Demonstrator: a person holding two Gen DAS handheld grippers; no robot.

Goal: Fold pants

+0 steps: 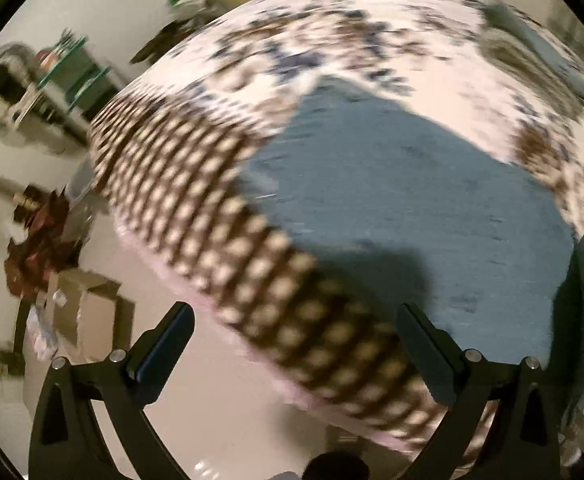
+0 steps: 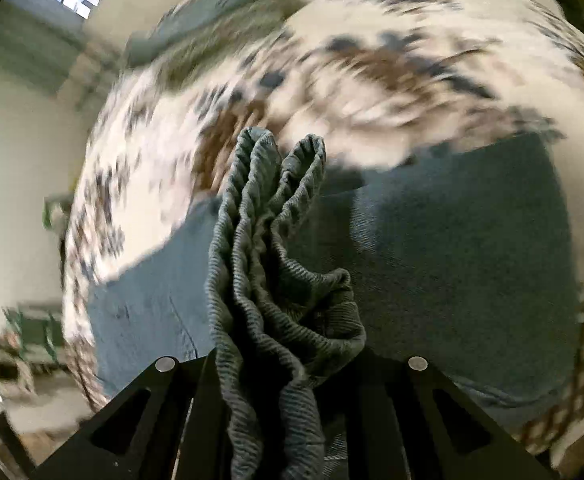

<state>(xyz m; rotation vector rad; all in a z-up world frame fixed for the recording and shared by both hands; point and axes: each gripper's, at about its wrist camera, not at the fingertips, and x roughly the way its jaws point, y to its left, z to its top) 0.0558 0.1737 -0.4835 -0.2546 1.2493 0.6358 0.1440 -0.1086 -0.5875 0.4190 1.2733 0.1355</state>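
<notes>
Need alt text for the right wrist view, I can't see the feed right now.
The right tongs are shut on a bunched, ribbed waistband of the blue-grey pants, which rises up the middle of the frame. The rest of the pants lies spread on a floral bedspread, blurred by motion.

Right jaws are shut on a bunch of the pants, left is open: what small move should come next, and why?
Probably carry the right gripper with its bunched waistband across the flat pants and lay it down: that fabric is lifted, while the open left gripper holds nothing above the bed.
</notes>
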